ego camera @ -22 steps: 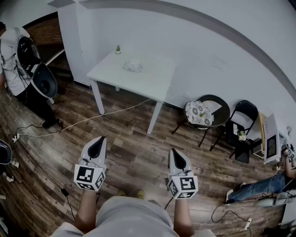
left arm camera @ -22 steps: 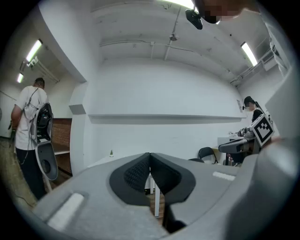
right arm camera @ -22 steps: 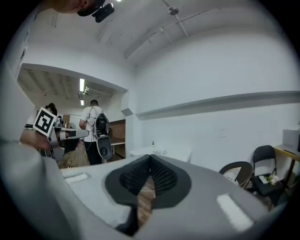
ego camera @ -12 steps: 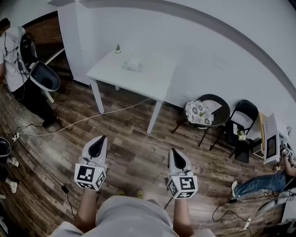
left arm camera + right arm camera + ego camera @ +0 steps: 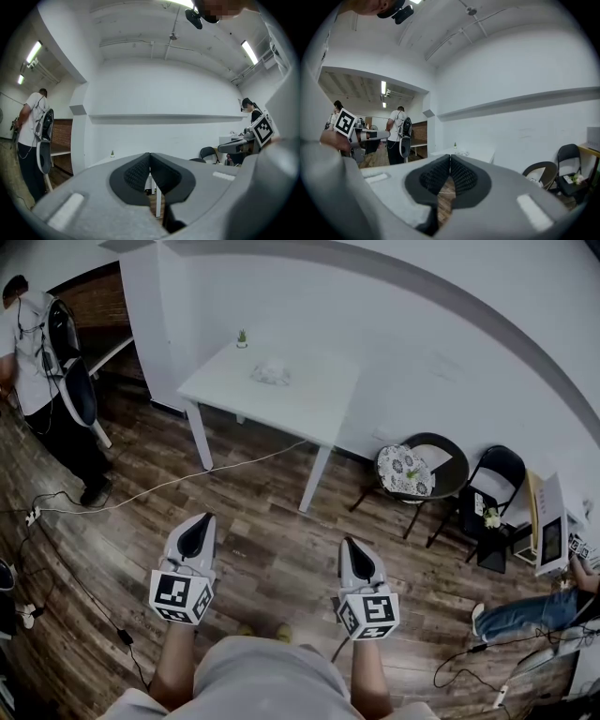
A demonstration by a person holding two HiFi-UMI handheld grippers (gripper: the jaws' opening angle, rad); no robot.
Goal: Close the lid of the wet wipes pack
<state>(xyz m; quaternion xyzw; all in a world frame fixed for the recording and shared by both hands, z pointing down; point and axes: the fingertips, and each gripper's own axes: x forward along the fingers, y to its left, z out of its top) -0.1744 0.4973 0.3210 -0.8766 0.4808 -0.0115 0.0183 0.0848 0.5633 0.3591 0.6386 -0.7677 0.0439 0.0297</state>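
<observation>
The wet wipes pack (image 5: 271, 373) lies on a white table (image 5: 309, 409) against the far wall, well ahead of both grippers; it shows small in the right gripper view as a pale pack (image 5: 462, 153). My left gripper (image 5: 197, 532) and right gripper (image 5: 359, 557) are held level over the wooden floor, side by side, far short of the table. Both are shut with nothing between the jaws; the pads meet at the tips in the left gripper view (image 5: 149, 154) and in the right gripper view (image 5: 450, 156).
A small potted plant (image 5: 242, 337) stands at the table's far corner. A person with a backpack (image 5: 42, 362) stands at the left. Cables (image 5: 141, 491) run across the floor. Chairs (image 5: 419, 470) and a second chair (image 5: 492, 474) stand at the right wall.
The person at the left has shifted and turned a little. The view has edged slightly toward the table. Both grippers keep their places and stay shut.
</observation>
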